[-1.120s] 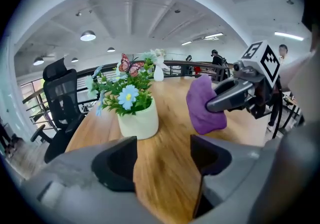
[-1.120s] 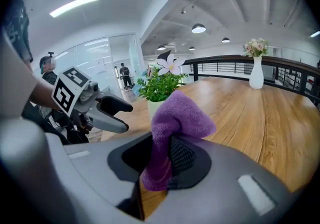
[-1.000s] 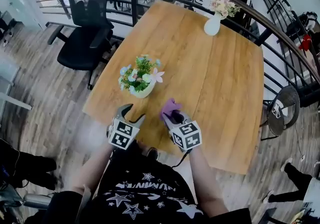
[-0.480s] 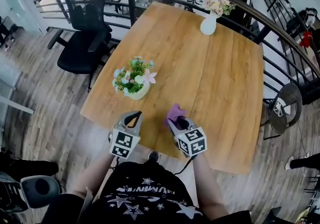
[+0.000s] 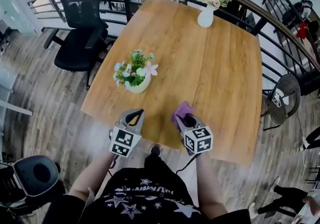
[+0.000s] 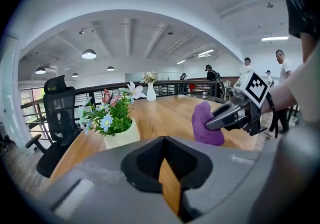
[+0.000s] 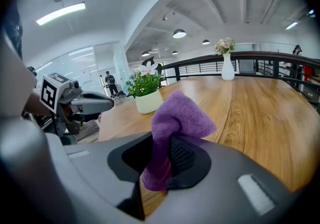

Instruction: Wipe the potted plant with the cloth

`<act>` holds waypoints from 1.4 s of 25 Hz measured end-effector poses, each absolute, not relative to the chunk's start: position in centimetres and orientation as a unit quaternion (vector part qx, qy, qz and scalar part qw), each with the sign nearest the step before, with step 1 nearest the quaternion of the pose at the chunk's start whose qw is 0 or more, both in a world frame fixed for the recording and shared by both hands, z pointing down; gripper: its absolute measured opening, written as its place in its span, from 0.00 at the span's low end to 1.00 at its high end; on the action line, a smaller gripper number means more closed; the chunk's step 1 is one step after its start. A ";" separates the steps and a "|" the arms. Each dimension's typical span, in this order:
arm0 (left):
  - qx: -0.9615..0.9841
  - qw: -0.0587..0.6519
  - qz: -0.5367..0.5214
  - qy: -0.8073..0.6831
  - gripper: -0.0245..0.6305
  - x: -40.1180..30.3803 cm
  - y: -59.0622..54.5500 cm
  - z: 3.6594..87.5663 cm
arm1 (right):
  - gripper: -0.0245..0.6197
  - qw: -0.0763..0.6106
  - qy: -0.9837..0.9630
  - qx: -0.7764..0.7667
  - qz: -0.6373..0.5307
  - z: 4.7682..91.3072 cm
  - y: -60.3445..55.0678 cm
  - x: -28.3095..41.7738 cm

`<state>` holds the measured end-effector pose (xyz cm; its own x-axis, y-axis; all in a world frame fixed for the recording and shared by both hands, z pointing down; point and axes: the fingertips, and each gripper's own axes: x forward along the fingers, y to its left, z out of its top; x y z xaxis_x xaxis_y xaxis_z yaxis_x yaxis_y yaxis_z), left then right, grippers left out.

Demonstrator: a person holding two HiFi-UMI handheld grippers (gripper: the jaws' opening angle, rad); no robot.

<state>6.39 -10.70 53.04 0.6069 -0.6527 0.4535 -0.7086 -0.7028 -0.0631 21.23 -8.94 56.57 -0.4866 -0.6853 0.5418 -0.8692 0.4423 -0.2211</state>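
Potted plant [image 5: 133, 75] stands near the wooden table's [image 5: 215, 63] left edge, beyond both grippers. Right gripper [image 5: 184, 118] pinches the purple cloth [image 5: 182, 109]; left gripper [image 5: 135, 114] has just closed on nothing. Carry the cloth far-left and stroke the leaves gently, since the pot looks light.

Grey left claw [image 5: 135, 114] and right claw [image 5: 186, 119] carry black-and-white marker cubes [image 5: 124, 141]; black shirt [image 5: 140, 195] shows stars.

Our left hand-held gripper [image 6: 163, 144] has just closed its jaws together on nothing, above the tabletop [image 6: 165, 113]. The plant [image 6: 112, 118] stands ahead on the left. To the right, our right hand-held gripper [image 6: 211, 124] pinches the purple cloth [image 6: 204, 135]. A white vase [image 6: 150, 91] stands far back.
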 end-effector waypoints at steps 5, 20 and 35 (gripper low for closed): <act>0.904 0.062 0.221 -0.361 0.04 5.9 -7.5 52.7 | 0.17 0.179 -0.817 0.493 0.240 55.6 -5.8 20.5; 0.928 0.044 0.177 -0.325 0.04 1.5 3.9 50.3 | 0.17 0.166 -0.797 0.540 0.214 53.3 5.6 16.4; 0.926 0.066 0.155 -0.339 0.04 -5.3 15.6 49.3 | 0.16 0.175 -0.797 0.542 0.199 51.5 17.7 10.5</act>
<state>-5.27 15.57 49.26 0.7226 -0.6066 0.3315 -0.6476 -0.7618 0.0177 10.53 17.66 51.45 -0.3510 -0.7948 0.4951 -0.9342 0.3334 -0.1271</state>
